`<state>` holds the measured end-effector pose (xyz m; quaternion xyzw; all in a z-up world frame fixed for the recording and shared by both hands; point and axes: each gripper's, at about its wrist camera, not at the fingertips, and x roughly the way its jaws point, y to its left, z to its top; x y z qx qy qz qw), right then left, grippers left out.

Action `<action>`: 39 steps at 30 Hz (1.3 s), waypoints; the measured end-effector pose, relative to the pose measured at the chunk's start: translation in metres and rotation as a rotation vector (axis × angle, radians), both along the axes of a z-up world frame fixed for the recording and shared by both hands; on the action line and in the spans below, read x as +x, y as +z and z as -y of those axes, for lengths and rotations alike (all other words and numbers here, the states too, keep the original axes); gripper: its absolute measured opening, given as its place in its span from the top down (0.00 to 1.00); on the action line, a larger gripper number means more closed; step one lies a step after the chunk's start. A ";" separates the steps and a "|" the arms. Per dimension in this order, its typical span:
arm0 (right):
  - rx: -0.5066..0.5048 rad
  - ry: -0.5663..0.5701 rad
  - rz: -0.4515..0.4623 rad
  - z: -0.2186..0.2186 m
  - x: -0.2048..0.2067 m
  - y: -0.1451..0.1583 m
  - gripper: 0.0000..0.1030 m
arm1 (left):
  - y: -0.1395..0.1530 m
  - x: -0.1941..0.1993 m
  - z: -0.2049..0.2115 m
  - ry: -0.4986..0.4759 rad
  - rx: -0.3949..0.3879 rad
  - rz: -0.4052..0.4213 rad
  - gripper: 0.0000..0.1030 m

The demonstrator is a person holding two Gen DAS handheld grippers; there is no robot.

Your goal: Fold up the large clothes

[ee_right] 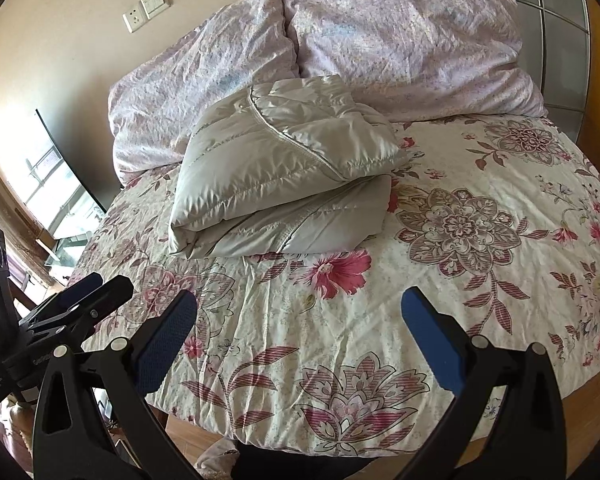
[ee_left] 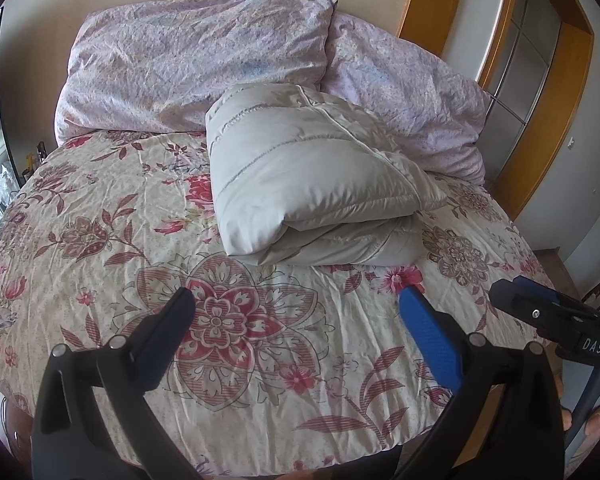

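A: Where is the garment?

B: The padded grey jacket [ee_left: 320, 176] lies folded into a thick bundle on the bed [ee_left: 100, 240], toward the head end, its far edge touching the two lilac pillows [ee_left: 188, 64] against the wall.

A: And the tools?

B: The left hand-held gripper [ee_left: 296, 312] hovers over the foot edge of the floral cover, fingers spread wide, holding nothing. The right hand-held gripper [ee_right: 300, 312] is likewise wide apart and empty, just beside the left one, well short of the jacket [ee_right: 284, 172].
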<state>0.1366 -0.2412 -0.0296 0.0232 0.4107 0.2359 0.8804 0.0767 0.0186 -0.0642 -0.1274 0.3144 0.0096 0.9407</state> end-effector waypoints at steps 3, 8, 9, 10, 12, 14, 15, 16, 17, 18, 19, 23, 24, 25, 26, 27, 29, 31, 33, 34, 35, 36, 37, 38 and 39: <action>0.001 0.000 -0.001 0.001 0.001 0.000 0.01 | 0.000 0.000 0.001 -0.003 0.001 0.000 0.02; 0.003 0.001 -0.003 0.001 0.001 -0.001 0.01 | 0.000 0.002 0.004 -0.016 0.005 -0.002 0.02; 0.003 0.000 -0.003 0.001 0.001 -0.001 0.01 | 0.000 0.002 0.004 -0.017 0.005 -0.002 0.02; 0.003 0.000 -0.003 0.001 0.001 -0.001 0.01 | -0.001 0.002 0.004 -0.017 0.005 -0.002 0.02; 0.004 0.001 -0.003 0.001 0.001 -0.001 0.01 | -0.001 0.002 0.004 -0.017 0.004 -0.002 0.02; 0.003 0.000 -0.002 0.001 0.001 -0.001 0.01 | -0.001 0.002 0.004 -0.017 0.004 -0.001 0.02; 0.004 0.001 -0.003 0.001 0.001 -0.001 0.01 | -0.001 0.002 0.004 -0.017 0.004 -0.002 0.02; 0.005 0.001 -0.003 0.001 0.001 -0.001 0.01 | -0.001 0.002 0.004 -0.017 0.004 -0.002 0.02; 0.005 0.001 -0.003 0.001 0.001 -0.001 0.01 | -0.001 0.002 0.004 -0.016 0.004 -0.002 0.02; 0.004 0.001 -0.003 0.001 0.001 -0.001 0.01 | -0.001 0.003 0.004 -0.016 0.004 -0.002 0.02; 0.004 0.001 -0.004 0.001 0.001 -0.001 0.01 | -0.001 0.002 0.004 -0.016 0.004 -0.002 0.02; 0.005 0.002 -0.004 0.002 0.002 -0.002 0.01 | -0.001 0.002 0.004 -0.015 0.003 -0.002 0.02; 0.006 0.002 -0.004 0.002 0.001 -0.002 0.01 | -0.001 0.002 0.004 -0.016 0.004 -0.002 0.02; 0.006 0.001 -0.004 0.002 0.001 -0.002 0.01 | -0.001 0.003 0.004 -0.016 0.004 -0.003 0.02; 0.006 0.002 -0.004 0.002 0.002 -0.001 0.01 | -0.001 0.003 0.004 -0.016 0.004 -0.002 0.02; 0.006 0.002 -0.004 0.002 0.001 -0.002 0.01 | -0.001 0.003 0.004 -0.016 0.004 -0.003 0.02; 0.006 0.002 -0.005 0.002 0.002 -0.002 0.01 | -0.001 0.003 0.004 -0.017 0.003 -0.002 0.02; 0.006 0.002 -0.005 0.001 0.001 -0.001 0.01 | -0.001 0.002 0.004 -0.016 0.003 -0.002 0.02; 0.007 0.003 -0.005 0.001 0.001 -0.002 0.01 | -0.001 0.003 0.004 -0.016 0.003 -0.002 0.02; 0.007 0.003 -0.005 0.001 0.002 -0.002 0.01 | -0.001 0.003 0.004 -0.016 0.003 -0.003 0.02; 0.007 0.004 -0.004 0.001 0.002 -0.002 0.01 | -0.001 0.003 0.004 -0.016 0.003 -0.003 0.02; 0.007 0.004 -0.004 0.001 0.002 -0.002 0.01 | -0.001 0.003 0.004 -0.016 0.003 -0.003 0.02; 0.007 0.003 -0.005 0.001 0.002 -0.002 0.01 | -0.001 0.003 0.004 -0.017 0.002 -0.003 0.02; 0.007 0.003 -0.005 0.001 0.002 -0.002 0.01 | -0.001 0.003 0.004 -0.017 0.002 -0.003 0.02; 0.007 0.003 -0.005 0.001 0.002 -0.002 0.01 | -0.001 0.003 0.004 -0.016 0.002 -0.003 0.02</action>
